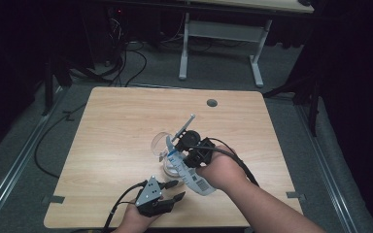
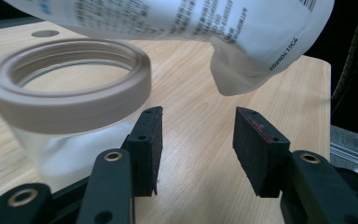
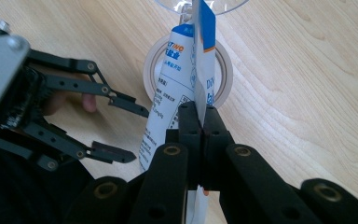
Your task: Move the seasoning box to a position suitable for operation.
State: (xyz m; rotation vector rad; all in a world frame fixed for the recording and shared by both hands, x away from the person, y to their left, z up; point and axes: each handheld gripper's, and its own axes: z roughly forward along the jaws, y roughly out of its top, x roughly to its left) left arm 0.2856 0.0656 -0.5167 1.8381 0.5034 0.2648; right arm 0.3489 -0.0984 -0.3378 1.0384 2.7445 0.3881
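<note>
A clear glass jar [image 1: 167, 165] with a beige rim [image 2: 74, 88] stands upright on the wooden table [image 1: 116, 126]. Its clear lid [image 1: 159, 143] hangs open on the far side. Above the jar mouth [image 3: 223, 70] a white and blue printed pouch [image 3: 177, 79] lies tilted, its barcode end [image 1: 201, 184] toward the person. My right gripper [image 3: 200, 112] is shut on the pouch's edge, and it hovers over the jar [image 1: 187, 154]. My left gripper [image 1: 178, 189] is open with nothing between its fingers [image 2: 198, 121]. It stands just beside the jar, under the pouch [image 2: 191, 23].
The table has a round cable hole [image 1: 211, 103] near its far edge. Wide bare wood lies to the left and far side of the jar. Beyond the table stand a white desk frame [image 1: 221, 34] and loose cables [image 1: 126, 58] on the floor.
</note>
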